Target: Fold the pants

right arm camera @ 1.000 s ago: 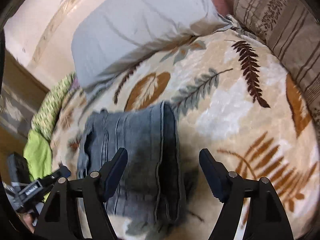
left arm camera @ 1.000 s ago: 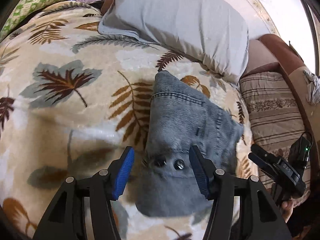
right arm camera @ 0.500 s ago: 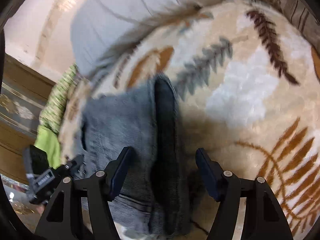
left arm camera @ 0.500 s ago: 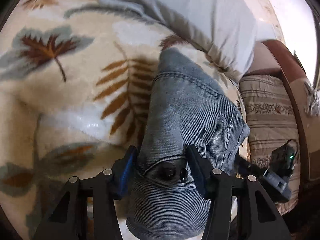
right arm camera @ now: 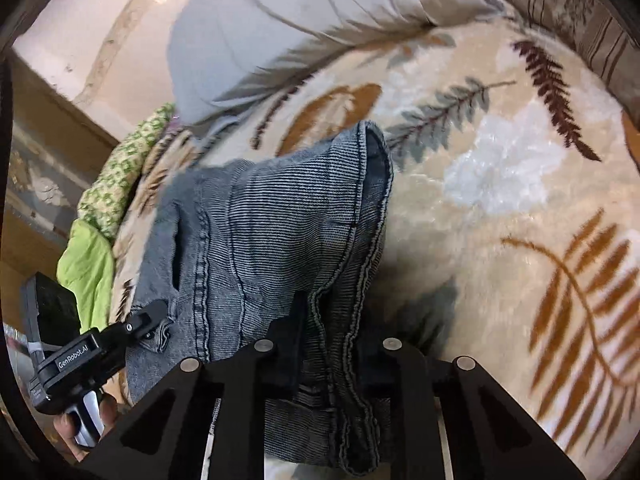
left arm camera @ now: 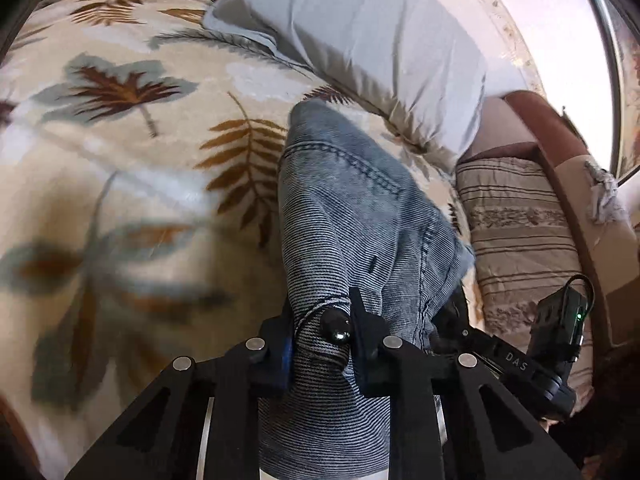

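Left wrist view: the left gripper (left arm camera: 322, 330) has just closed its jaws onto the buttoned waistband of the jeans (left arm camera: 352, 208). The right gripper (right arm camera: 328, 332) has likewise just clamped the jeans' near seamed edge. They lie on a leaf-patterned blanket (right arm camera: 500, 168); a grey pillow (left arm camera: 360, 36) lies beyond.

A bed covered by a plush cream blanket (left arm camera: 132, 184) printed with brown, tan and grey-blue leaves and ferns carries everything. A folded pair of grey-blue ribbed denim pants (left arm camera: 352, 216) lies near its middle, partly lifted at the near edge. A pale grey-blue pillow (left arm camera: 360, 36) rests at the far side, just beyond the pants. A beige striped cushion (left arm camera: 516, 232) sits at one edge, and a green patterned cloth (right arm camera: 120, 176) lies bunched at the opposite edge.
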A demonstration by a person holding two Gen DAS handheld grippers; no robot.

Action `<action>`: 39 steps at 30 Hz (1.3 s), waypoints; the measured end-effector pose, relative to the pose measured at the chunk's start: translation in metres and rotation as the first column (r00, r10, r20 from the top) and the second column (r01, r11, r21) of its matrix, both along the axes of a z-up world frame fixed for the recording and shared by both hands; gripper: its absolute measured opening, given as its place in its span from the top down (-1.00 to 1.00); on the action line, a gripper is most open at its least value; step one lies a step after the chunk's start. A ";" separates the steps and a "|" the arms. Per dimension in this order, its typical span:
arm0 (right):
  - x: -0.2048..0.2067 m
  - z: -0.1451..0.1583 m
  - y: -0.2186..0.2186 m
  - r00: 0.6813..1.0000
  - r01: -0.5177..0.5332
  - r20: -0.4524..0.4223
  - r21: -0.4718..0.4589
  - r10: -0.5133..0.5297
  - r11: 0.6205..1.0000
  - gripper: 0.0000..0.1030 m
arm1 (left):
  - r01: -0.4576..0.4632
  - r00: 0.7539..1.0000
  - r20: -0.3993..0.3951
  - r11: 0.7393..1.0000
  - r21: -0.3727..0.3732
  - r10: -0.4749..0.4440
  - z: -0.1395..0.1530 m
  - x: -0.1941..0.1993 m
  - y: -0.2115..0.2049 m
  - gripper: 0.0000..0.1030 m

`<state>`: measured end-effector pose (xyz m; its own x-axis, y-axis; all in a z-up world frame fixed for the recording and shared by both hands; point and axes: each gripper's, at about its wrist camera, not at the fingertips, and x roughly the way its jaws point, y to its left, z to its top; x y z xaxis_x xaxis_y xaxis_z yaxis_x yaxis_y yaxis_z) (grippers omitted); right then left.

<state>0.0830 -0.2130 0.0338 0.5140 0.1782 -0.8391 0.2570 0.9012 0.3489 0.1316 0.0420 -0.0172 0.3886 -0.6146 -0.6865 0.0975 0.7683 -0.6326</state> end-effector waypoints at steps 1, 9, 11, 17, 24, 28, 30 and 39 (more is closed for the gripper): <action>-0.005 0.002 0.005 1.000 -0.009 0.000 0.002 0.009 1.000 0.64 | -0.004 1.000 0.001 1.000 0.002 0.004 0.002 -0.009 0.005 0.60; -0.051 0.006 0.039 0.999 -0.039 -0.019 -0.013 0.039 0.999 0.65 | -0.014 1.000 0.006 0.997 0.080 0.013 0.011 -0.065 0.025 0.60; -0.058 0.008 0.041 0.999 -0.036 -0.017 -0.018 0.036 0.999 0.65 | -0.009 1.000 0.019 0.996 0.094 0.008 0.018 -0.073 0.025 0.60; -0.063 0.023 0.044 0.999 -0.027 0.026 -0.013 0.027 1.000 0.65 | -0.025 0.996 0.089 0.994 0.108 0.015 0.051 -0.092 0.026 0.60; -0.038 0.053 0.057 0.992 -0.050 0.112 -0.045 0.055 0.998 0.65 | -0.046 0.983 0.181 0.990 0.134 0.021 0.087 -0.095 0.040 0.60; -0.019 0.050 0.059 0.991 -0.056 0.114 -0.059 0.063 0.997 0.65 | -0.053 0.986 0.165 0.990 0.133 0.031 0.087 -0.077 0.041 0.60; -0.011 0.046 0.058 0.992 -0.059 0.111 -0.060 0.066 0.996 0.65 | -0.055 0.987 0.157 0.988 0.142 0.033 0.085 -0.067 0.038 0.60; 0.015 -0.026 0.028 0.999 -0.054 -0.005 -0.055 0.054 0.997 0.55 | -0.087 0.995 0.063 0.964 0.251 0.073 0.016 -0.034 0.009 0.32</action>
